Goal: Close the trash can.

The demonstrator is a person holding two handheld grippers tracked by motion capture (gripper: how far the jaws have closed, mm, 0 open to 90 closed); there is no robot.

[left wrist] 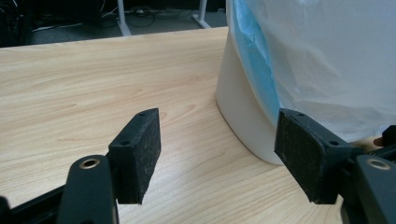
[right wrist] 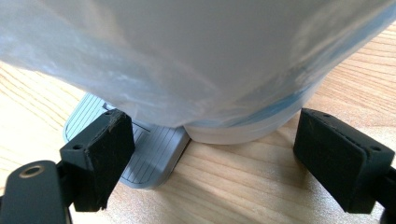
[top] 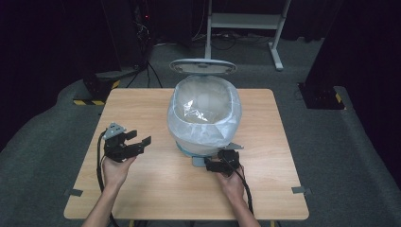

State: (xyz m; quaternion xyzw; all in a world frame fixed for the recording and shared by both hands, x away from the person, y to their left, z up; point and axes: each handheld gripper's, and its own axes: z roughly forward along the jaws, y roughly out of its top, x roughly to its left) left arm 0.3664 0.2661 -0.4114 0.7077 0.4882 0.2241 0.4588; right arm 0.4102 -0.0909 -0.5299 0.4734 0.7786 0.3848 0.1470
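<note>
My left gripper (top: 135, 140) hovers left of the pedal bin (top: 204, 113), jaws wide apart, empty; the bin stands mid-table, lid (top: 203, 66) up, clear liner bag (top: 208, 127) folded over its rim; my right gripper (top: 221, 161) sits at the bin's front base, jaws apart beside the grey pedal (right wrist: 140, 149); I judge a gentle pinch on loose bag film works best.

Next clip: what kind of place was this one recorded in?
Probably a lab or recording studio, not a home: a lone wooden table on grey carpet, dark curtains all round, cables and equipment on the floor behind, and a lined pedal bin staged as a prop.
</note>
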